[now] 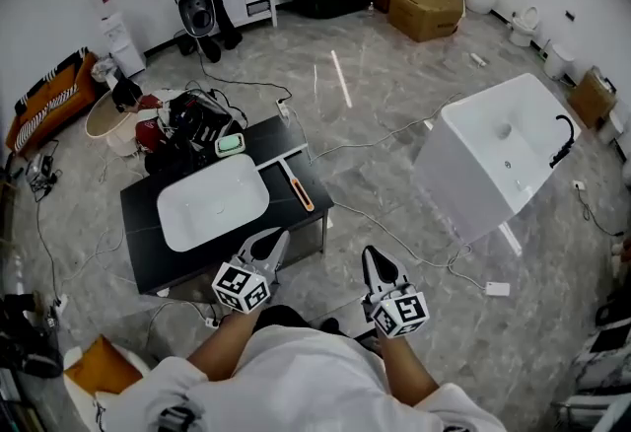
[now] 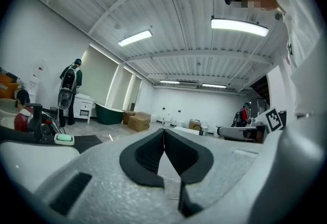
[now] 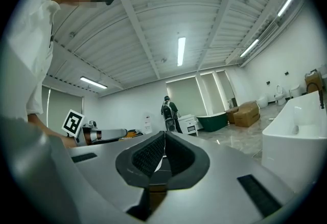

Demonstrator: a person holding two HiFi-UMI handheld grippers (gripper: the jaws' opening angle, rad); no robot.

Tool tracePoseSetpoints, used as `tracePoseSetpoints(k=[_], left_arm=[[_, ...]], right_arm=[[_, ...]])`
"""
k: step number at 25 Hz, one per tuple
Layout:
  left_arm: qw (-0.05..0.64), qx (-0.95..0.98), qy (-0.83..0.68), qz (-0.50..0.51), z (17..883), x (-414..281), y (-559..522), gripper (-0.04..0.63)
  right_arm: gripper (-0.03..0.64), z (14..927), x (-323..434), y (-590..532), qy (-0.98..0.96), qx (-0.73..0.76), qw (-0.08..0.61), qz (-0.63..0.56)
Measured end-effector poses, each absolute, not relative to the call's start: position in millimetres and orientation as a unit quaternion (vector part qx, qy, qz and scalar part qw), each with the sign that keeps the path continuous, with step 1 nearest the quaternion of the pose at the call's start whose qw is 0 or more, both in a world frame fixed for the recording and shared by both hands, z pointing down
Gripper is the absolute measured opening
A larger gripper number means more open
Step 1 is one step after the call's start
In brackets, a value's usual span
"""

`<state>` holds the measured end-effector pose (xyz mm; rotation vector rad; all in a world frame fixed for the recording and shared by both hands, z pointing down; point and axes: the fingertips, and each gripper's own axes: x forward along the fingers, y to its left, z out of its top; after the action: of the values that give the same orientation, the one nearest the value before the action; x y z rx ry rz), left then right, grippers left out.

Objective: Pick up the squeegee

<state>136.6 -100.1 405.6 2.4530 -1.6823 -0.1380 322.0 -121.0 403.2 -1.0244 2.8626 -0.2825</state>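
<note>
Seen from my head camera, the squeegee (image 1: pixel 301 191) lies flat on the black table (image 1: pixel 150 245) at centre frame, just right of the white basin (image 1: pixel 212 203). Its long axis runs nearly top to bottom, leaning slightly. The orange handle points toward the lower right and the crossbar end toward the top. My left gripper (image 1: pixel 268 245) and right gripper (image 1: pixel 376 262) hover at lower centre, each with jaws pressed together and empty, apart from the squeegee.

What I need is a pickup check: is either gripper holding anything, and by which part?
Nothing: left gripper and right gripper are shut empty; the squeegee lies on the counter.
</note>
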Motion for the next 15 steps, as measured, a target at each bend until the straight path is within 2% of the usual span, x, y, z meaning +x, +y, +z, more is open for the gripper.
tracePoseSetpoints(k=[8, 15], left_arm=[[0.083, 0.786, -0.611, -0.049, 405, 93, -143, 0.017], [0.083, 0.772, -0.628, -0.058, 411, 43, -190, 0.017]], right_arm=[[0.015, 409, 305, -184, 0.944, -0.311, 0.032, -0.104], [0.015, 408, 246, -235, 0.959, -0.266, 0.023, -0.094]])
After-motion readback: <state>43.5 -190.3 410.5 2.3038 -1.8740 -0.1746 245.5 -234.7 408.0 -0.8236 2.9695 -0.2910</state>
